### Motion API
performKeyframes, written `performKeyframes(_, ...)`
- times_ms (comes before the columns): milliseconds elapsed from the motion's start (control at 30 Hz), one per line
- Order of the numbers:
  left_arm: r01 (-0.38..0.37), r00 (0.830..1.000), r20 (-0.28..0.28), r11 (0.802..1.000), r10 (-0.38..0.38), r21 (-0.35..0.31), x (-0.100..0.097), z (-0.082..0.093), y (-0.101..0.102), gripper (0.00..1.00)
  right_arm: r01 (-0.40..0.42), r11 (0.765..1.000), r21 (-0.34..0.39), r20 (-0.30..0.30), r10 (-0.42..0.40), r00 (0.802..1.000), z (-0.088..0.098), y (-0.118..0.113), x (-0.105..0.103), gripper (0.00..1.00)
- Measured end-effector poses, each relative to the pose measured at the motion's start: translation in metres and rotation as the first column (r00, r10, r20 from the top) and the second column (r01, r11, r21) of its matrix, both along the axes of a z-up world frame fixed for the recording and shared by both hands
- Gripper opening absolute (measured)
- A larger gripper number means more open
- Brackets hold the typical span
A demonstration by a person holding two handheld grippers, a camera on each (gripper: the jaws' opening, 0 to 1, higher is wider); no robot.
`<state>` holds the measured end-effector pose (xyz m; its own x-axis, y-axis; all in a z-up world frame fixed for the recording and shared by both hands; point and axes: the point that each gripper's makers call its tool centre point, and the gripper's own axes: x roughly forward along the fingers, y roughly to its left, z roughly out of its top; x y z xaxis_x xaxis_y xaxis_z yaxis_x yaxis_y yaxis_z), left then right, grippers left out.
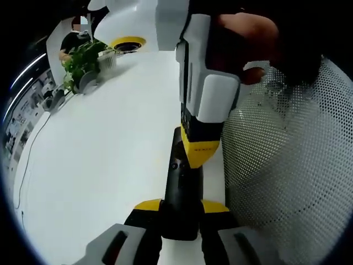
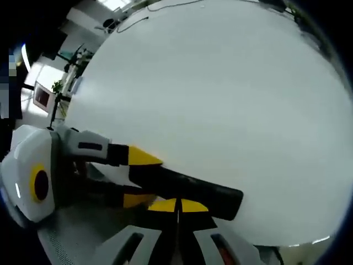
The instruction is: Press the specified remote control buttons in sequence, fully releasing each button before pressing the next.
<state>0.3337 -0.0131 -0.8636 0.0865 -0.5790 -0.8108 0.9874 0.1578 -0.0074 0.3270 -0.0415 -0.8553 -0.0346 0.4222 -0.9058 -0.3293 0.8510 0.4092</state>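
**Remote control clamped by the left gripper, right gripper's tip touching down on it**

The remote control (image 1: 182, 190) is lying near the tabletop's edge as a long, slim black bar with a matte face; in the left gripper view one small pale mark is showing on its upper face, and its buttons are too dark to make out. In the right gripper view the same remote control (image 2: 190, 193) is stretching sideways with a rounded end pointing right.

The left gripper (image 1: 182, 212) is clenching the remote control's near end between its yellow-tipped jaws, one jaw on each long side. In the right gripper view it is entering from the left as a white and black body with yellow tips (image 2: 138, 176) closing around the remote.

The right gripper (image 2: 177, 206) is holding its jaws pressed together, yellow tips meeting with only a thin seam between them, right at the remote control's long edge. In the left gripper view it is coming down from above, its yellow end (image 1: 199, 150) resting on the remote control's far half.

The white tabletop (image 1: 110, 143) is spreading out to the left, with a potted plant (image 1: 85, 61) at its far end. A white perforated surface (image 1: 292, 165) is sitting just beside the remote control on the right.
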Motion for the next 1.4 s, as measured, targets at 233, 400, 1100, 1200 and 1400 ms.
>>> performKeyframes(233,0.002,1.0,0.0,1.0,-0.002,-0.003,0.0,0.0,0.0,0.25,-0.005,1.0,0.002,-0.01,0.005,1.0,-0.001,0.001,-0.003,0.0)
performKeyframes(400,0.004,1.0,0.0,1.0,-0.004,-0.005,-0.001,0.0,0.0,0.26,-0.037,0.999,-0.011,-0.006,0.037,0.999,-0.002,0.002,-0.005,0.0)
performKeyframes(1100,0.007,1.0,0.002,1.0,-0.007,-0.018,-0.001,0.001,0.0,0.26,0.025,1.0,0.019,-0.051,-0.024,0.998,-0.002,0.0,-0.005,0.0)
performKeyframes(1200,0.006,1.0,0.002,1.0,-0.006,-0.017,-0.001,0.001,-0.001,0.26,0.04,0.998,0.038,-0.038,-0.039,0.999,0.002,0.002,-0.003,0.0)
performKeyframes(1400,0.006,1.0,0.003,1.0,-0.006,-0.017,-0.001,0.001,-0.001,0.26,0.085,0.992,0.088,-0.016,-0.084,0.996,0.006,0.006,0.005,0.0)
